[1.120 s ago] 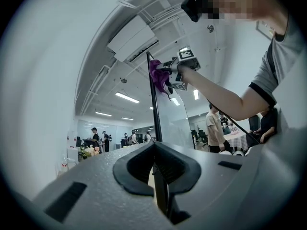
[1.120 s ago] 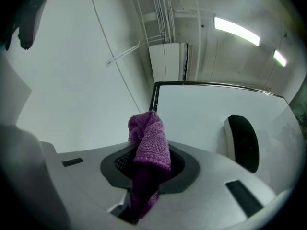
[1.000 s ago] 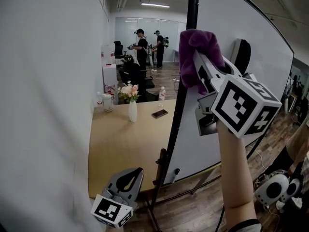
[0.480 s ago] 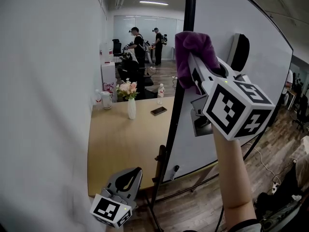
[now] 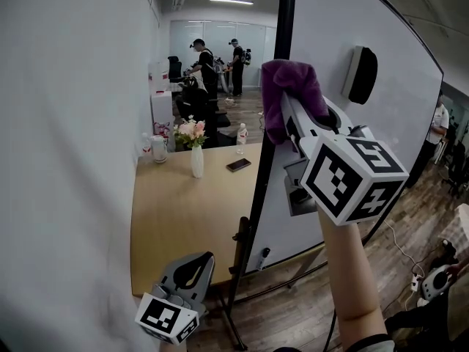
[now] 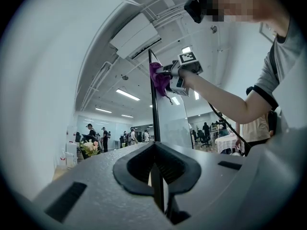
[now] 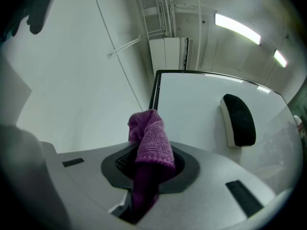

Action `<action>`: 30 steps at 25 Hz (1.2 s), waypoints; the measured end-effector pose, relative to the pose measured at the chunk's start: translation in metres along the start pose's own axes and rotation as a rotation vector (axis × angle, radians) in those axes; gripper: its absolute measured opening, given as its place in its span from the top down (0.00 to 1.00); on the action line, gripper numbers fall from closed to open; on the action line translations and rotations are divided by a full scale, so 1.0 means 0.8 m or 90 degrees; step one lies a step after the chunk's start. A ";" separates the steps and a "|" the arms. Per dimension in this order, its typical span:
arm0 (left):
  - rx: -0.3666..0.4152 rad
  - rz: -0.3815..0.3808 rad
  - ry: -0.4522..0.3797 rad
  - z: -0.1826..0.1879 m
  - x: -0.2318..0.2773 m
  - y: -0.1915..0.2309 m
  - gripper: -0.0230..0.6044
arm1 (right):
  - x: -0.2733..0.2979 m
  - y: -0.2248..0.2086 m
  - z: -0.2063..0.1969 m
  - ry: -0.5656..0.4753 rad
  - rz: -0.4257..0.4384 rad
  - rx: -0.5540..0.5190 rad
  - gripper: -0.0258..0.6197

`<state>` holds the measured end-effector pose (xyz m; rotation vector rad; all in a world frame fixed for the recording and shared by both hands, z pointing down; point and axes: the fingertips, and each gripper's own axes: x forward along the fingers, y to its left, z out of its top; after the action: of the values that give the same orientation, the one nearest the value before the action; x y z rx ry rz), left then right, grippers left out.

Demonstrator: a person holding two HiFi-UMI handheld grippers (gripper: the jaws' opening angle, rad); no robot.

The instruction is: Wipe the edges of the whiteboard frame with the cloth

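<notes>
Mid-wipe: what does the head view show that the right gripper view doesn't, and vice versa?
Head view only: the table with a flower vase beyond the board, and the left hand-held gripper held low. Right gripper view only: the top corner of the whiteboard frame, and where the jaws pinch the cloth. Both: the right hand-held gripper holding the purple cloth at the frame's side edge, and the eraser on the board.
</notes>
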<state>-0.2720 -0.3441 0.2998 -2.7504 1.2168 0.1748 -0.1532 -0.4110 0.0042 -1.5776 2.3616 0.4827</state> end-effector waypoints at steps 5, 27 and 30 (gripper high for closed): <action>-0.004 0.003 0.004 -0.006 -0.005 -0.002 0.94 | -0.009 0.002 -0.016 0.009 -0.002 0.008 0.87; -0.027 0.017 0.025 -0.022 -0.028 -0.022 0.94 | -0.042 0.012 -0.097 0.078 -0.003 0.039 0.87; -0.029 0.019 0.028 -0.027 -0.032 -0.024 0.94 | -0.048 0.014 -0.111 0.084 -0.005 0.042 0.87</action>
<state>-0.2736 -0.3160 0.3265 -2.7911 1.2800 0.1477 -0.1516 -0.4111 0.1016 -1.6356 2.4391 0.3037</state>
